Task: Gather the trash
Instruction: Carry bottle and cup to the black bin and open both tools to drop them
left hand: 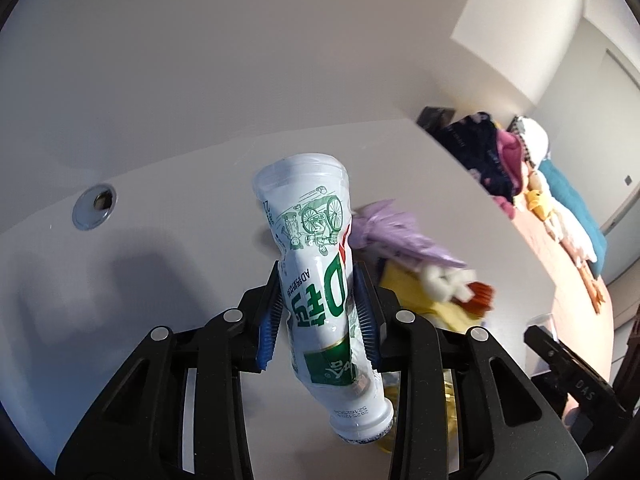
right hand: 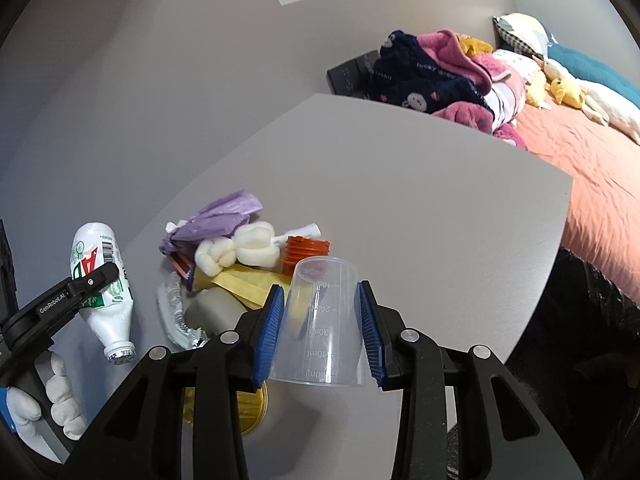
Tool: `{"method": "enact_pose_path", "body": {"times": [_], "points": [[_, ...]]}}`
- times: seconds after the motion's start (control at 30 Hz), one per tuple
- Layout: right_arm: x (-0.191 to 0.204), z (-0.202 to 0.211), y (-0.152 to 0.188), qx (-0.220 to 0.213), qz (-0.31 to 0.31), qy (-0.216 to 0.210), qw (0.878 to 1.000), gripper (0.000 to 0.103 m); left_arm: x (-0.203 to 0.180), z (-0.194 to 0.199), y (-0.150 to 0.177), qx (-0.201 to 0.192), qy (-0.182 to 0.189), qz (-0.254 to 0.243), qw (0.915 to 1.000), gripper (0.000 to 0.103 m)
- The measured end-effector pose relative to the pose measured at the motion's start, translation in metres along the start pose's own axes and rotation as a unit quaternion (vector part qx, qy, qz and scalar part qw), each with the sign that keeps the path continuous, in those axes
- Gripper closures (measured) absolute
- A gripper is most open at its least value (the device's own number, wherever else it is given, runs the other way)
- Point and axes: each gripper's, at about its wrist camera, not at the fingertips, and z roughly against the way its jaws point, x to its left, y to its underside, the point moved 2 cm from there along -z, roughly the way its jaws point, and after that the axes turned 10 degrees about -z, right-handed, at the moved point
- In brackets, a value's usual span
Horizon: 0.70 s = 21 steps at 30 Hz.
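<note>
So both hands have something right now. The left gripper (left hand: 320,312) has its jaws pinched on a white drink bottle (left hand: 316,280) with green print, gripped round the middle and tilted, neck end pointing down towards the camera, base up and away. It's held clear above the grey counter (left hand: 160,240). The right gripper (right hand: 320,328) has its jaws squeezed on a clear plastic measuring cup (right hand: 320,320), upside down, printed scale visible on its side, also off the counter.

Between the two, further back on the counter, sits the rest of the trash pile: a crumpled purple bag (right hand: 216,220), some white foam bits (right hand: 240,248), an orange cap (right hand: 304,252), yellow paper (right hand: 244,280) and a crushed foil wrapper (right hand: 176,312). A round gold lid (right hand: 248,408) lies near, under the right gripper. In the right view a white-gloved hand (right hand: 52,404) holds the left gripper's handle. Far right there's a bed (right hand: 592,176) with clothes and plush toys piled on it
</note>
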Motion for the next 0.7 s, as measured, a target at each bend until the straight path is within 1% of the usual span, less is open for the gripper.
{"method": "enact_pose_path", "body": {"times": [0.2, 0.37, 0.7], "points": [[-0.006, 0.023, 0.001, -0.019, -0.003, -0.005, 1.000, 0.064, -0.025, 0.012, -0.005, -0.012, 0.020, -0.021, 0.9995, 0.070], [-0.017, 0.043, 0.002, -0.034, -0.009, -0.004, 0.999, 0.063, -0.050, 0.016, -0.006, -0.017, 0.046, -0.043, 0.9979, 0.070], [-0.047, 0.080, 0.004, -0.064, -0.033, 0.013, 0.997, 0.063, -0.106, 0.016, -0.005, -0.017, 0.099, -0.086, 0.9912, 0.070]]}}
